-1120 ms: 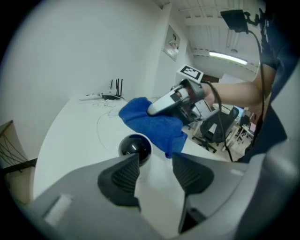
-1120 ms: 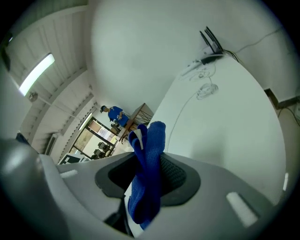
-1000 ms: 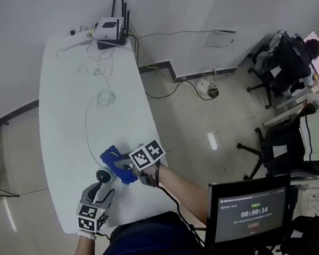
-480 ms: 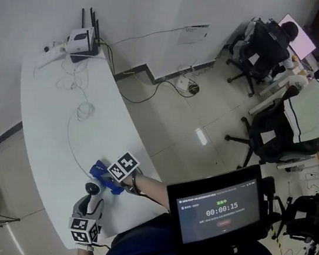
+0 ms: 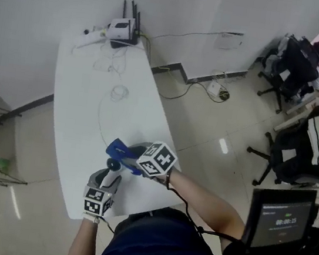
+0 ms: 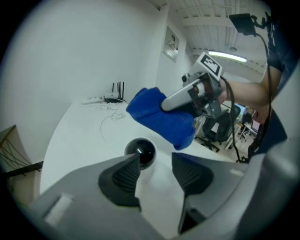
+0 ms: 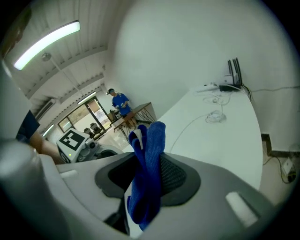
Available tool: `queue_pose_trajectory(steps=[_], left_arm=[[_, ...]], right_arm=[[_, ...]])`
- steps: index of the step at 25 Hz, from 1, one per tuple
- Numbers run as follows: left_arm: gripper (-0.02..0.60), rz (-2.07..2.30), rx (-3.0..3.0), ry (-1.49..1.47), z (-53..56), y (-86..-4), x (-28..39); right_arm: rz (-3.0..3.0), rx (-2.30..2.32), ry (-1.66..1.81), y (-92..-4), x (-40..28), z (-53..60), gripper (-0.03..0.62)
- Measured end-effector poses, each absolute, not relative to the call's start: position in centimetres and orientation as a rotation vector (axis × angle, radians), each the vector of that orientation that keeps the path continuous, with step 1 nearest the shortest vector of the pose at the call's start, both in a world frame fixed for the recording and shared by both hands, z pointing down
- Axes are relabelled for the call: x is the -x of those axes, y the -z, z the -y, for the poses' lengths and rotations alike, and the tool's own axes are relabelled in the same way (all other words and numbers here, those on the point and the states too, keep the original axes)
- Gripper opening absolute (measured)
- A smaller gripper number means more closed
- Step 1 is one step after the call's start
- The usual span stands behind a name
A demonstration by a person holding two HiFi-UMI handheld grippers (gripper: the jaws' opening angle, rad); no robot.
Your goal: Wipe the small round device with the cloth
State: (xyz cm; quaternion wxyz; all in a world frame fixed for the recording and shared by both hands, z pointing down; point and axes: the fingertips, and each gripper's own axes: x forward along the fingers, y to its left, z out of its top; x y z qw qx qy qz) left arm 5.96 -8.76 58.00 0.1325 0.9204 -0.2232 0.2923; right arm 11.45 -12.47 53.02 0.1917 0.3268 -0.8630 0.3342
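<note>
The small round device (image 5: 113,165), a white body with a black dome (image 6: 142,152), stands on the white table (image 5: 84,113) near its front edge. My left gripper (image 5: 110,176) is right behind it. In the left gripper view the device sits at the left fingertip (image 6: 127,172), with a gap to the other pad, so the left gripper (image 6: 155,171) is open. My right gripper (image 5: 134,162) is shut on the blue cloth (image 7: 147,173). The cloth (image 6: 161,117) hangs in the air just above and beyond the device; I cannot tell whether it touches.
A router with antennas (image 5: 123,29) and a coiled cable (image 5: 119,93) lie at the table's far end; a thin wire runs from there toward the device. Office chairs (image 5: 300,62) stand on the floor to the right. A screen (image 5: 277,216) sits near my right side.
The right gripper has lifted the cloth off the table and rolled, bringing it over the device. The left gripper stays by the device. The head view has swung.
</note>
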Motion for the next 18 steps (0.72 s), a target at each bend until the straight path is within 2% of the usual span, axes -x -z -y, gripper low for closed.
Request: queue_pose_trajectory(steps=[6,18], left_arm=[[0.212,0.701,-2.602,-0.868,8.2,-57.6,-5.5],[0.212,0.678,-2.564,-0.852,8.6,-57.6,-4.2]], right_arm=[[2.43,-0.664,-0.735,-51.3,-7.8,11.5,0.144],[2.34,-0.583,-0.778,-52.8,-6.2,17.3,0.144]])
